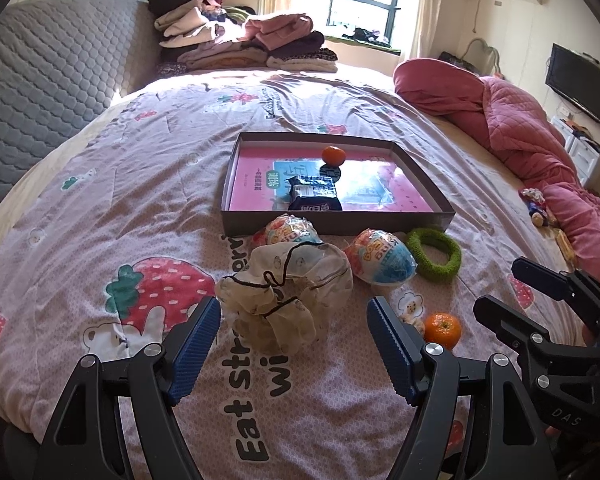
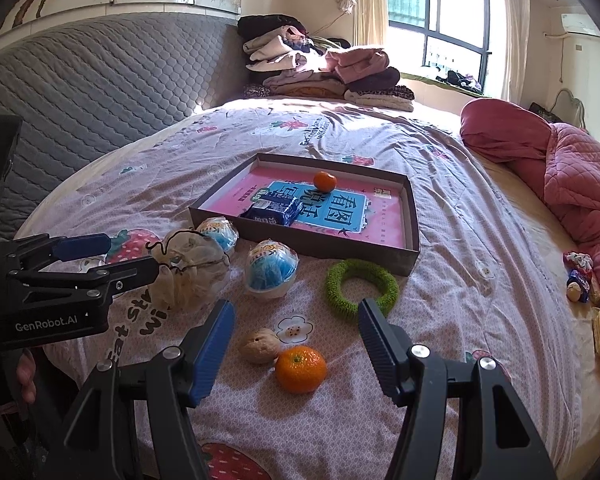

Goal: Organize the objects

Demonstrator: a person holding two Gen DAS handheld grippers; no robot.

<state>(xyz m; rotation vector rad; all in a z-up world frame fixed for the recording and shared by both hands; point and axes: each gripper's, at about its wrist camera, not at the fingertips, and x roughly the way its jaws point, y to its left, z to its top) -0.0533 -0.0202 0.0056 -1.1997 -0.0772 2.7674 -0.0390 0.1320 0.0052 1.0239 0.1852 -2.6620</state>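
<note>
Both the left hand-held gripper [image 1: 294,344] and the right hand-held gripper [image 2: 296,346] are held wide open, empty, above the bed [image 1: 100,208]. The walnut [image 2: 260,346] is half hidden in the left view beside the near tangerine [image 2: 301,369]; the box [image 2: 414,216] lies mid-bed.

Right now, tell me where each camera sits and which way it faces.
Left wrist view: on the left gripper, angled down the bed at the sheer pouch and tray; its own open jaws show, the right gripper at right.
Right wrist view: on the right gripper, angled down at the near orange, walnut and green ring; open jaws, the left gripper at left.
Shared: tray, pouch, two wrapped eggs, ring, both oranges.
</note>
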